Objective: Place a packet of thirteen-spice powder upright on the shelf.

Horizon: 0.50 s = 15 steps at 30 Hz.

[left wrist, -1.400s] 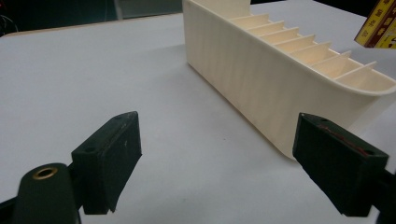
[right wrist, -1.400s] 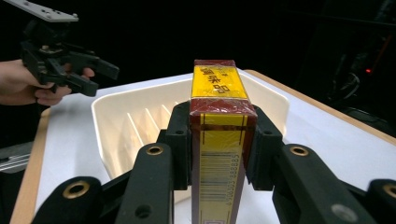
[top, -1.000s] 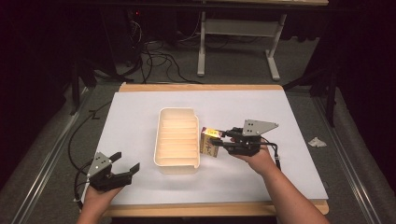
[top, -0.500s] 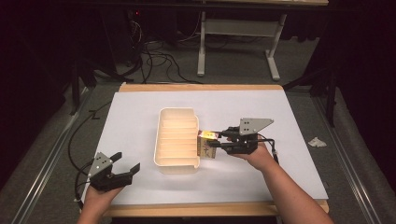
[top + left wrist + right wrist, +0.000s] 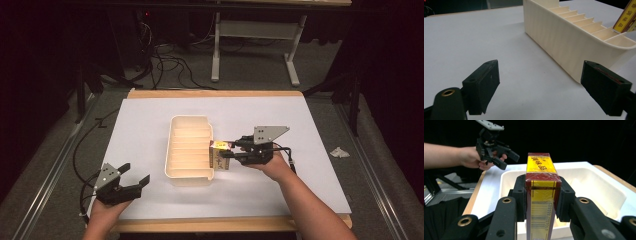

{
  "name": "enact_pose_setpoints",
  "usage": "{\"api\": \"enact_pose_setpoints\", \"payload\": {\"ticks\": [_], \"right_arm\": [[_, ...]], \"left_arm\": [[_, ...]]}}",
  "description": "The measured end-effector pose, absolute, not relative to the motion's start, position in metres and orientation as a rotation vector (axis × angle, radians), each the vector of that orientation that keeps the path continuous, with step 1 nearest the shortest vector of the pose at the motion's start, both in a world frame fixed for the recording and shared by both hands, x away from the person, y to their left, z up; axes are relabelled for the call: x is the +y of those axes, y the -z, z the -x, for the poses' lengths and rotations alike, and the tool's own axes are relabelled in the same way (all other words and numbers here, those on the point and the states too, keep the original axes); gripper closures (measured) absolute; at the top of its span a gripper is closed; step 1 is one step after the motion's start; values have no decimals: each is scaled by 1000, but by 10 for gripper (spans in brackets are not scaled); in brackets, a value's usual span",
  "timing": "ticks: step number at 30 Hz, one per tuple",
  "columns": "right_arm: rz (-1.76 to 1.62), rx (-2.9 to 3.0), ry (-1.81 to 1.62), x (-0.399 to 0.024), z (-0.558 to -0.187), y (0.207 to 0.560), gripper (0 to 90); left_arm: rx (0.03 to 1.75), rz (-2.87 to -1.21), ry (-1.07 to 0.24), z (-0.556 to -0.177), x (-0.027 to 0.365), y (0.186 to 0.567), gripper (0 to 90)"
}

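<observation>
A cream slotted tray (image 5: 190, 148) stands mid-table on the white sheet, with several cross dividers inside. My right gripper (image 5: 223, 151) is shut on a yellow and dark red box (image 5: 219, 155), holding it against the tray's right near rim. In the right gripper view the box (image 5: 541, 192) is pinched between both pads over the tray (image 5: 604, 185), barcode side toward the camera. My left gripper (image 5: 131, 176) rests open at the front left, apart from the tray. In the left gripper view its jaws stand wide with bare sheet between them, the tray wall (image 5: 559, 42) to the right and the box (image 5: 626, 17) at the top corner.
The white sheet (image 5: 150, 125) covers a wooden table with edges showing at back and front. A crumpled scrap (image 5: 340, 152) lies off the sheet at the right. Cables and a desk frame (image 5: 252, 45) sit on the dark floor behind.
My right gripper has carried the box a little left, from beside the tray to its right rim. The left gripper has stayed put.
</observation>
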State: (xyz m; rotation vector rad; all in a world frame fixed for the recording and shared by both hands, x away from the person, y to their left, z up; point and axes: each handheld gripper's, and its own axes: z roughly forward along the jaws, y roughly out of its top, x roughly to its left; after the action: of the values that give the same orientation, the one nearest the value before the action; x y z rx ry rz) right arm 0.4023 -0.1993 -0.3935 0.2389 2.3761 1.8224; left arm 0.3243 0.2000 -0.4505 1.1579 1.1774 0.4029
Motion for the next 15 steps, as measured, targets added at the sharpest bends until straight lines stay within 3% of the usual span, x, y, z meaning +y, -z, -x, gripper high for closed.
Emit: {"api": "enact_pose_setpoints", "payload": {"ticks": [15], "right_arm": [[-193,2411,-1813,-180,-407,393,688]], "left_arm": [[1176,-1151,-404,-323,202,449,161]]}}
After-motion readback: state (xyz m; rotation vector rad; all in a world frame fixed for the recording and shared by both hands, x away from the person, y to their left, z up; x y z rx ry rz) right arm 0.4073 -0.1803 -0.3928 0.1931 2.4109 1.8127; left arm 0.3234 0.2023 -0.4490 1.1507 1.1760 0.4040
